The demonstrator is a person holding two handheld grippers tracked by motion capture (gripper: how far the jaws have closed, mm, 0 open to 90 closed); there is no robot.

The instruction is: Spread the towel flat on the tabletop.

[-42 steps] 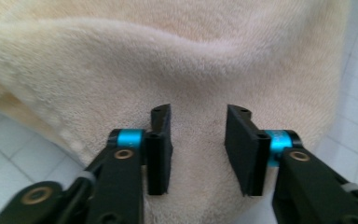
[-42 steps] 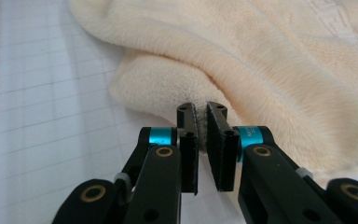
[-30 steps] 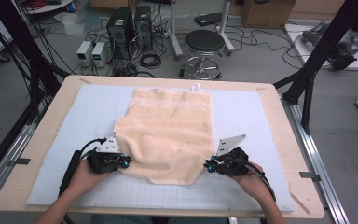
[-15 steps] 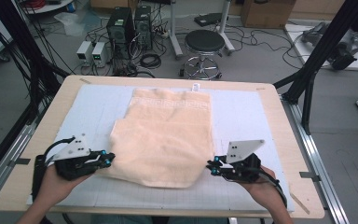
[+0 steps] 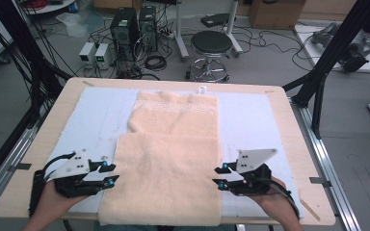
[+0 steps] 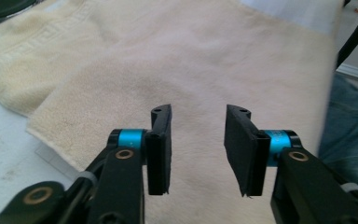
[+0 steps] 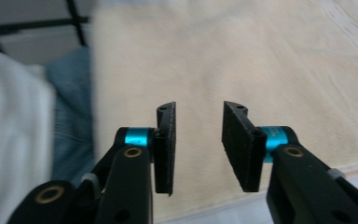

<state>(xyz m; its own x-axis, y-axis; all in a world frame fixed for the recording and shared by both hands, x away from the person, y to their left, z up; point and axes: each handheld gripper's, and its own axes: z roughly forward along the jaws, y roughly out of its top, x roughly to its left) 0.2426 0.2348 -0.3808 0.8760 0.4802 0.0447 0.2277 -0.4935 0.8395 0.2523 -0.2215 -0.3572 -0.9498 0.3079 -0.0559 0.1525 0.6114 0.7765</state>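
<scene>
A cream towel [image 5: 171, 159] lies flat along the middle of the table, a patterned band at its far end. Its wider near layer reaches the front edge. My left gripper [image 5: 110, 173] sits just off the towel's left side and my right gripper [image 5: 218, 175] just off its right side, both pointing inward. In the left gripper view the gripper [image 6: 198, 114] hovers over the towel [image 6: 168, 56]. The right gripper [image 7: 199, 109] likewise hovers over the towel [image 7: 242, 56]. Both pairs of jaws have just been opening and stand apart with nothing between them.
A pale blue mat [image 5: 255, 120] covers the wooden table [image 5: 38, 159]. Behind the table stand a stool [image 5: 212, 45], computer cases [image 5: 132, 24] and cables on the floor. Black frame posts [image 5: 318, 82] flank the table. The person's jeans [image 6: 349, 121] lie beyond the front edge.
The towel's near edge has come forward to the table's front edge and now lies smooth. Both grippers, shut on its near corners before, have let go and opened beside it.
</scene>
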